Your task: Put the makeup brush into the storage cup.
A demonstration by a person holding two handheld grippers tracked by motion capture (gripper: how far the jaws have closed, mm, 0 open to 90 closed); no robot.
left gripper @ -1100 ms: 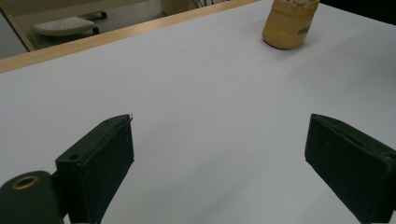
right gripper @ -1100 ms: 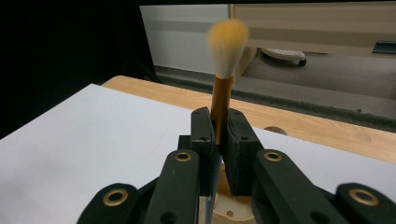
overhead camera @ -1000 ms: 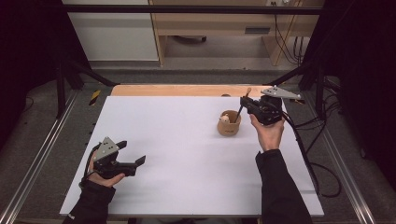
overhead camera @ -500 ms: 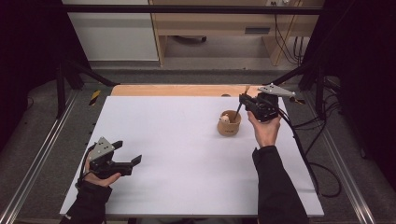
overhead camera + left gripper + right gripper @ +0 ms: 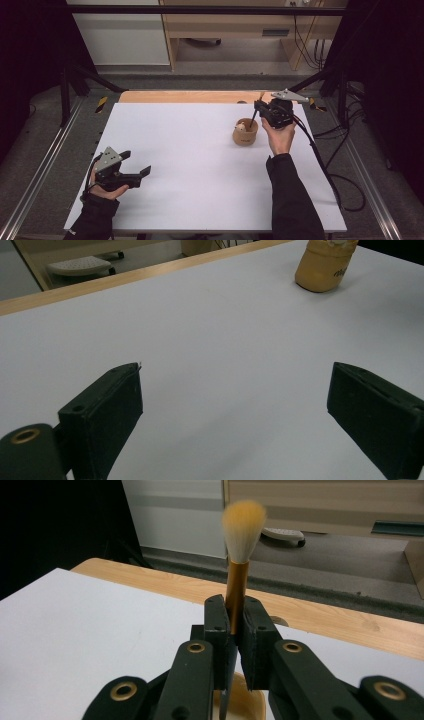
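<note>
My right gripper (image 5: pixel 258 106) (image 5: pixel 234 615) is shut on a brush (image 5: pixel 237 587) with an orange ferrule and pale, orange-tipped bristles (image 5: pixel 243 527) that point up. The brush (image 5: pixel 253 118) slants down, its dark handle reaching the mouth of a tan wooden cup (image 5: pixel 245 136) (image 5: pixel 241 700) just left of and below the gripper. Something pale shows inside the cup. My left gripper (image 5: pixel 136 162) (image 5: pixel 235 405) rests open near the table's front left, nothing between its jaws. In its view the cup (image 5: pixel 325 265) stands far off.
The white tabletop (image 5: pixel 200 170) has a wooden strip (image 5: pixel 190 96) along its far edge. Metal rails run down both sides, and cables (image 5: pixel 325 165) trail off the right side. Beyond the table stands light wooden furniture.
My right hand has shifted a little to the left with the brush, nearer over the cup. The left hand has stayed put.
</note>
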